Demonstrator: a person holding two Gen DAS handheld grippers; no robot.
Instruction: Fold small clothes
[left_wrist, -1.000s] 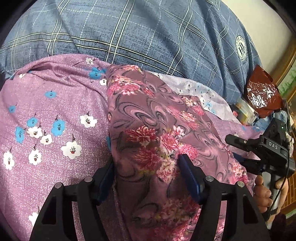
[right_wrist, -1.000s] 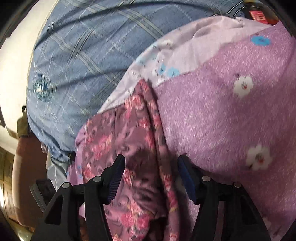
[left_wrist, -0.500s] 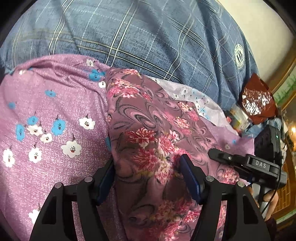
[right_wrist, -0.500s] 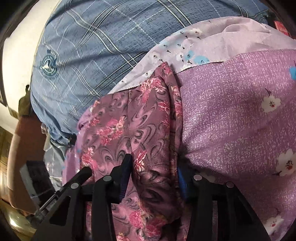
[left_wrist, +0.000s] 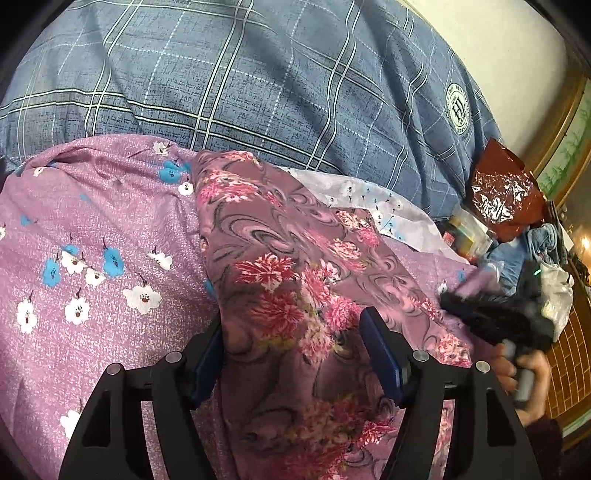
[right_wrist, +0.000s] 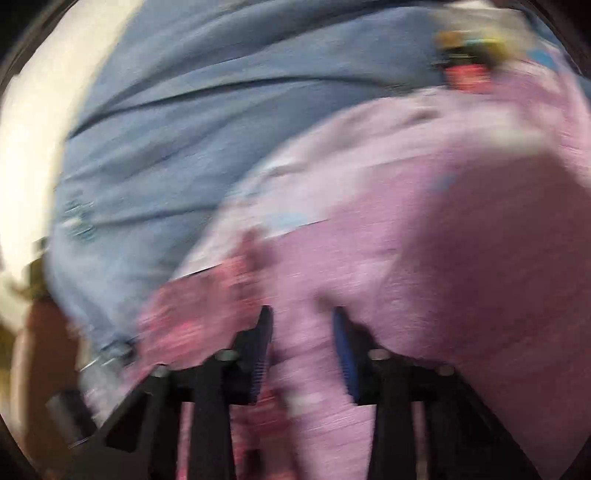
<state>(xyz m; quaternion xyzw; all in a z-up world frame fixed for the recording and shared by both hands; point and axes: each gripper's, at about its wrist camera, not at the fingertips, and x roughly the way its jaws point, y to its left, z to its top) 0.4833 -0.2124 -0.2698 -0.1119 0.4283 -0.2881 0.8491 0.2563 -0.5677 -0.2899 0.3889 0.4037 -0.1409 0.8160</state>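
Observation:
A small mauve garment with red and pink flowers (left_wrist: 295, 266) lies as a folded strip on a purple floral bedsheet (left_wrist: 92, 229). My left gripper (left_wrist: 295, 339) is open, its blue pads either side of the garment's near part. In the left wrist view my right gripper (left_wrist: 495, 317) is blurred at the garment's right edge, with a bit of pale purple cloth at its tip. The right wrist view is heavily blurred: my right gripper (right_wrist: 303, 332) has its jaws closer together with purple cloth between them; the flowered garment (right_wrist: 207, 310) lies to the left.
A blue plaid duvet (left_wrist: 295, 74) rises behind the sheet. A pale lilac flowered cloth (left_wrist: 369, 199) sticks out under the garment. At the right stand a dark red foil bag (left_wrist: 502, 192), small boxes (left_wrist: 465, 236), denim clothes (left_wrist: 539, 240) and a wooden frame.
My right gripper has swung fast away from the garment's middle, its jaws narrowing; its view went blurred. The left gripper stayed open over the garment.

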